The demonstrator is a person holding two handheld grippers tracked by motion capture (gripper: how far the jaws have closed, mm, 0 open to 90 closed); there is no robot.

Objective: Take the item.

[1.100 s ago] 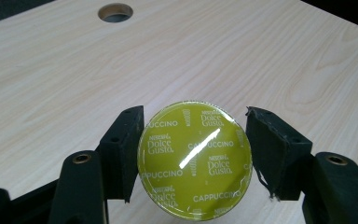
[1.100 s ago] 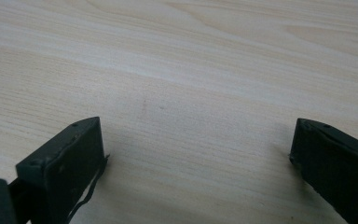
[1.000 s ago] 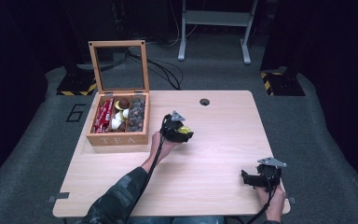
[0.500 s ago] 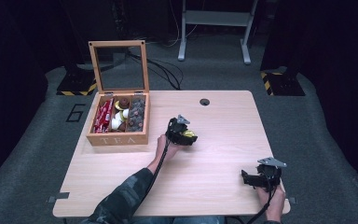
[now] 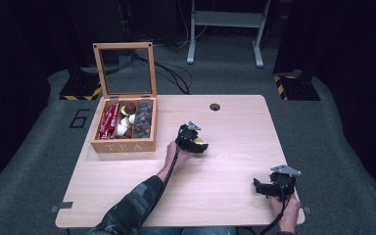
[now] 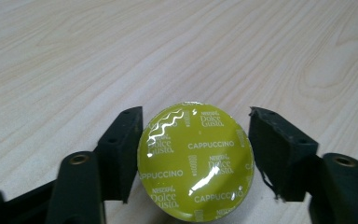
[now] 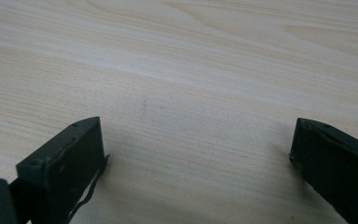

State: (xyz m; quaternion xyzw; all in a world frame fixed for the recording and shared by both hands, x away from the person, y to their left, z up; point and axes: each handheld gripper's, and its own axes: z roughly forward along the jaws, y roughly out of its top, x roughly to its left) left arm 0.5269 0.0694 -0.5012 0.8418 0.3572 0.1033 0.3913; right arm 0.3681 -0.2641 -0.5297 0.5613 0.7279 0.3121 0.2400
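Observation:
A yellow-green Cappuccino capsule [image 6: 196,161] stands on the wooden table [image 5: 225,147], foil lid toward the camera, between the jaws of my left gripper [image 6: 196,112]. Those jaws have just been opening; the pads [image 6: 126,149] sit close by the capsule's sides without squeezing it. In the high view the left gripper [image 5: 196,143] rests low at mid-table with the capsule [image 5: 200,143] at its tip. My right gripper [image 5: 258,187] lies near the front right corner with its jaws wide apart. In the right gripper view there is bare wood between the right gripper's [image 7: 196,135] jaws.
An open wooden TEA box [image 5: 122,146] stands at the left of the table, its glass lid [image 5: 125,68] upright, holding red packets and several capsules. A cable hole [image 5: 215,106] sits near the far edge. A metal stand and cables are on the floor beyond.
My left gripper has sunk to the tabletop with the capsule and come a little nearer the front. The right gripper has not moved.

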